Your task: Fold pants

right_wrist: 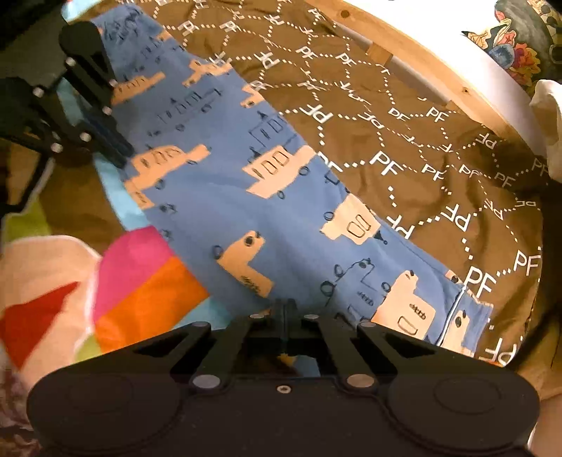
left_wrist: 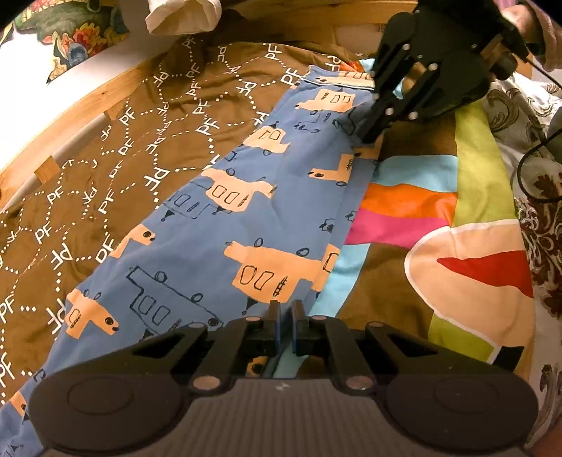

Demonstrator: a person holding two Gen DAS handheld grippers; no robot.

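Blue pants [left_wrist: 217, 225] printed with peach trucks lie lengthwise on a brown bedspread, one leg folded over the other. My left gripper [left_wrist: 285, 309] is shut on the near edge of the pants at their lower part. My right gripper [left_wrist: 370, 135] shows in the left wrist view, shut on the same edge near the white-piped end. In the right wrist view the pants [right_wrist: 281, 211] run diagonally, my right gripper [right_wrist: 286, 309] pinches their near edge, and the left gripper [right_wrist: 123, 154] grips the edge at the upper left.
The brown bedspread [left_wrist: 140, 140] carries white "PF" lettering. A colourful striped cover [left_wrist: 421, 211] lies on the other side of the pants. A wooden bed frame [left_wrist: 70, 116] runs along the far side. A white cloth [left_wrist: 182, 15] and a floral pillow [right_wrist: 520, 42] lie beyond it.
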